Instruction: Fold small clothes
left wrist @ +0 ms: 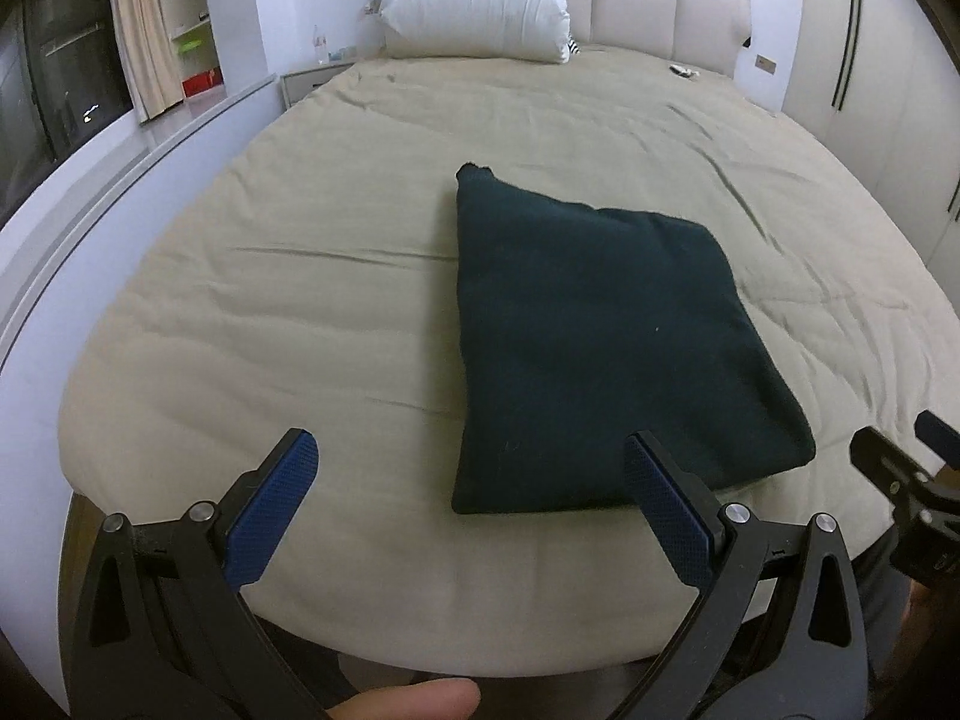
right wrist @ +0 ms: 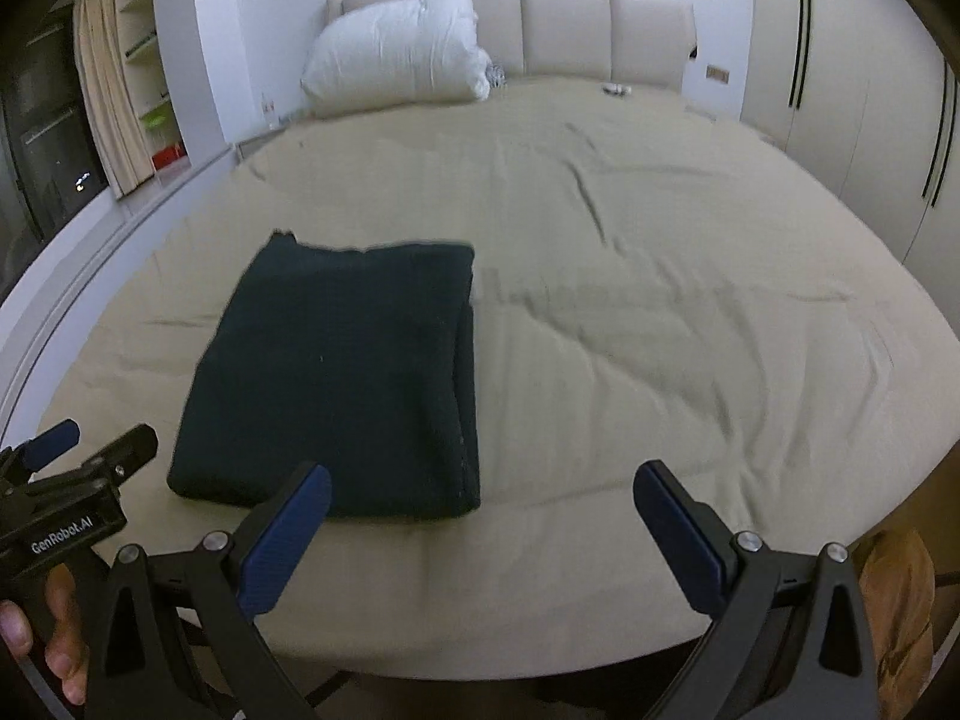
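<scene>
A wide bed (left wrist: 300, 276) with a beige cover fills both views, a white pillow (left wrist: 477, 3) propped against its headboard. Near the foot edge lies a dark green garment (left wrist: 600, 348), folded into a flat rectangle, touched by neither tool. The left gripper (left wrist: 471, 468) hovers level over the near edge of the bed, its blue-padded fingers (left wrist: 273, 510) spread wide and holding nothing. The right gripper (right wrist: 483, 495) is held alongside, just right of the garment, fingers likewise spread and empty. A hand (right wrist: 42, 636) grips the left tool's handle.
</scene>
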Tool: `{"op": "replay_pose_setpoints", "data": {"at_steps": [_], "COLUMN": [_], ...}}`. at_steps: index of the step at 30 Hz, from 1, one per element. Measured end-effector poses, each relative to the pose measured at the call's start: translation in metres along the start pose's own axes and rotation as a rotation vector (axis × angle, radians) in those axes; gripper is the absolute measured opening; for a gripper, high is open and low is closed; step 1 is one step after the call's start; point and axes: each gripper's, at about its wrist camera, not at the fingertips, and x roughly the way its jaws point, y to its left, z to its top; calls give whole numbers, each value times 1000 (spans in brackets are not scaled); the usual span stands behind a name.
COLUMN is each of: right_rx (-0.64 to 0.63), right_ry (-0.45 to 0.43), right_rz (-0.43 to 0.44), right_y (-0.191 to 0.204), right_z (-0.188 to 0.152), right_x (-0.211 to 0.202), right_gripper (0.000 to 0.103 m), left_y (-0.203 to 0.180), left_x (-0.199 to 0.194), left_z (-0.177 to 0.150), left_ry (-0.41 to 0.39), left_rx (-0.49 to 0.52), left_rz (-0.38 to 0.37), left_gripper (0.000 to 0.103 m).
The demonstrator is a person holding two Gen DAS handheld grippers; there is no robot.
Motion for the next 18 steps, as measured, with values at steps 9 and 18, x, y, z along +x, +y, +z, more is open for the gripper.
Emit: {"op": "replay_pose_setpoints", "data": {"at_steps": [9, 18], "right_rx": [-16, -16], "right_ry": [18, 22], "right_rz": [8, 7], "right_y": [4, 2], "right_z": [-6, -5], "right_x": [4, 6], "right_gripper": [103, 103], "left_y": [0, -1], "left_x": [2, 9], "left_z": [0, 2], "left_ry": [18, 28], "left_rx": [5, 6], "left_rz": [0, 6], "left_gripper": [103, 103]}}
